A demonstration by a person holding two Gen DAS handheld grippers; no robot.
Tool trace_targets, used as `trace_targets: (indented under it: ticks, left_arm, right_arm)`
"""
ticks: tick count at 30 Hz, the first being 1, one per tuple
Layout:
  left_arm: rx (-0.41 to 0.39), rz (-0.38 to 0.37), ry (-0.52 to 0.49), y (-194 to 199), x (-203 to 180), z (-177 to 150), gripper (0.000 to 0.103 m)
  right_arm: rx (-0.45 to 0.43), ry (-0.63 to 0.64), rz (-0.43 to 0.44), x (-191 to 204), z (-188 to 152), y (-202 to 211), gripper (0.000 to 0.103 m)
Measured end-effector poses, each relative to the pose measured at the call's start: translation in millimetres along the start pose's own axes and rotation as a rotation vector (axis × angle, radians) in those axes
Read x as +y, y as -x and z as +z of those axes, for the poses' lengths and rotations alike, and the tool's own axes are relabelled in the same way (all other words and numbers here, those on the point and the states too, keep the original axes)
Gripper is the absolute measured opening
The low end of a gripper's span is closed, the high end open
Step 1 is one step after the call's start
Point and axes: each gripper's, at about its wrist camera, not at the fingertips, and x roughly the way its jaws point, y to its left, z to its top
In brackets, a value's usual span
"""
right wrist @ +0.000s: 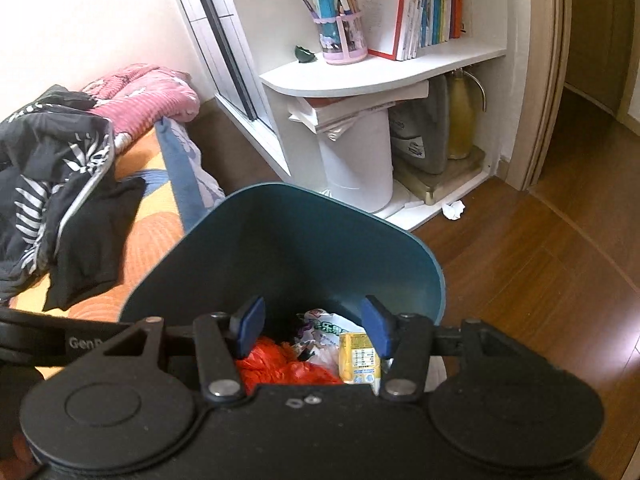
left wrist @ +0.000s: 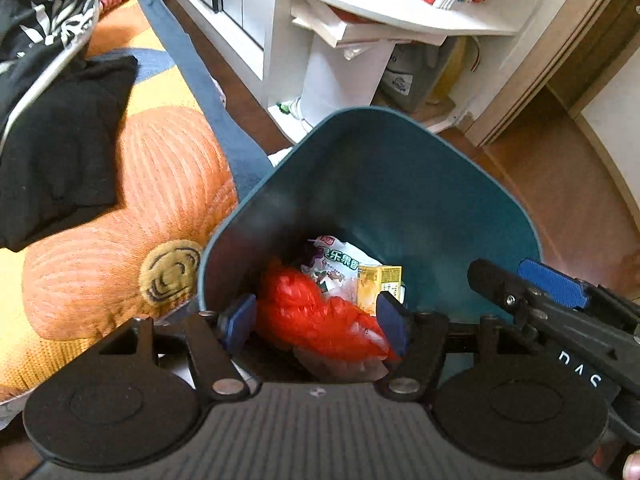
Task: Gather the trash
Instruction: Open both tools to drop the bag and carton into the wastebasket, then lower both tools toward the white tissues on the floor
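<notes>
Jaws of the left gripper (left wrist: 316, 322) stand apart over the red plastic bag (left wrist: 316, 316), gripping nothing; the right gripper (right wrist: 312, 330) is spread and empty too. Snack wrapper (left wrist: 336, 264) and yellow carton (right wrist: 358, 358) lie in the teal bin (right wrist: 304, 240). Farther off, a crumpled tissue (right wrist: 453, 210) is left on the floor.

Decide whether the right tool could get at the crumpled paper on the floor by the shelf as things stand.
Probably yes: the right tool is open and empty over the bin, and the crumpled paper lies on bare floor.
</notes>
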Motion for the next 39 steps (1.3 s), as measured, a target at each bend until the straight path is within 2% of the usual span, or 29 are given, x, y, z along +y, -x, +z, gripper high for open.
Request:
trace_targets:
  ticks: [12,26,27,29,39]
  left_arm:
    - [-0.109,0.009,0.036,89.4,32.2,-27.3,0.065]
    - [-0.195,0.042,0.108,189.2,106.7,-96.8,0.066]
    - [-0.198,0.042,0.112,195.0,113.0,-103.3,0.068]
    - [-0.207,0.047,0.125,205.9,126.7,-116.6,0.079]
    - [-0.238,0.110,0.252,229.7,209.9,-180.4,0.083]
  right_arm:
    - [-0.039,0.070,0.084,40.6,-10.4,61.5,0.054]
    - [-0.065,0.319,0.277,137.9,-46.6,127.0,0.054]
    - [-0.064,0.342,0.291,146.3,-51.0,131.0,0.054]
    - [-0.059,0.379,0.315,162.5,-60.0,137.1,0.054]
    - [0.047,0.545,0.409,233.5,-116.5,128.0,0.055]
